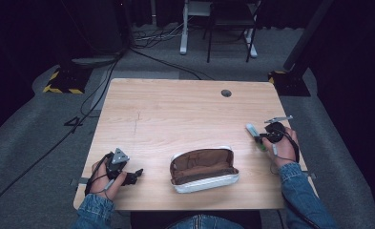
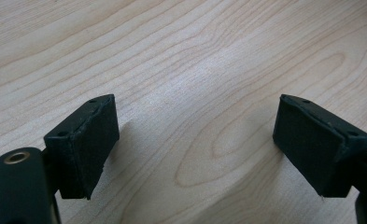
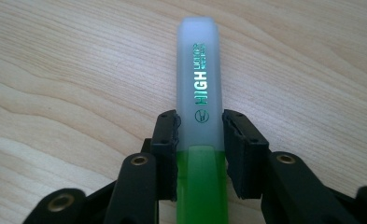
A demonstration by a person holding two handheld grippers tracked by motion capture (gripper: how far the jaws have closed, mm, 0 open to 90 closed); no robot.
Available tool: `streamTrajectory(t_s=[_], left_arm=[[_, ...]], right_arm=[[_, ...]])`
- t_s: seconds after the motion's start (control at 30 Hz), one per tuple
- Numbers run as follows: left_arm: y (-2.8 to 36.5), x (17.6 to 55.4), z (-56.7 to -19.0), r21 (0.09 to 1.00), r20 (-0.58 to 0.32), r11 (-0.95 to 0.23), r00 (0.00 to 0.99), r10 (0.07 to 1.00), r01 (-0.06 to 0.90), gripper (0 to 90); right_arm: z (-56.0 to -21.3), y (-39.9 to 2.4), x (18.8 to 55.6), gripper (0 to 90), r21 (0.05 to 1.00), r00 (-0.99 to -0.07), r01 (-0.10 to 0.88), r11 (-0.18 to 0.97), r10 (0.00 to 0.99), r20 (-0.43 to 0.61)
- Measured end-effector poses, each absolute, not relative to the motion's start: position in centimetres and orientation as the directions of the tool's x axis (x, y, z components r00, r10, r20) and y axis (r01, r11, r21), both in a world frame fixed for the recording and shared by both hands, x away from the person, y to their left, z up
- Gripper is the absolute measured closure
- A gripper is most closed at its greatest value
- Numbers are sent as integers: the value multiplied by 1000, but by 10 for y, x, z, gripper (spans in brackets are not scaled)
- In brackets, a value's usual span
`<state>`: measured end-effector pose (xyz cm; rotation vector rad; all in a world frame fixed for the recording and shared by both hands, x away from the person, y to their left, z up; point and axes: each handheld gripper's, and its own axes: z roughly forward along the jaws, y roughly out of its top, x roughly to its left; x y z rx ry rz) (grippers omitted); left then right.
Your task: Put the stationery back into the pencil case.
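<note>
A green highlighter (image 3: 199,116) with a frosted white body and green cap lies on the wooden table; my right gripper (image 3: 200,140) is shut on it, pads against both its sides. In the high view the highlighter (image 1: 255,135) is at the table's right, held by the right gripper (image 1: 266,137). An open brown-lined pencil case (image 1: 203,168) with a white shell lies near the front edge at the middle. At the front left my left gripper (image 1: 136,174) rests low over the table, pointing toward the case. Its jaws stand wide apart over bare wood, left gripper (image 2: 195,149) open.
The wooden table (image 1: 175,114) has a round cable hole (image 1: 226,93) at the back right. Beyond it are a chair (image 1: 230,24), floor cables and stand bases with yellow-black tape (image 1: 61,83).
</note>
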<state>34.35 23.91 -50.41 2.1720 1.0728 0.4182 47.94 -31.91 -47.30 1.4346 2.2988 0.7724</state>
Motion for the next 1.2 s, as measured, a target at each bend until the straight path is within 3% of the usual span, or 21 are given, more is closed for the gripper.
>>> streamTrajectory(t_s=[1.2], left_arm=[[239, 343, -504, 689, -8, -438, 611, 792, 577, 146]], right_arm=[[-413, -313, 457, 671, 698, -472, 641, 319, 881, 31]])
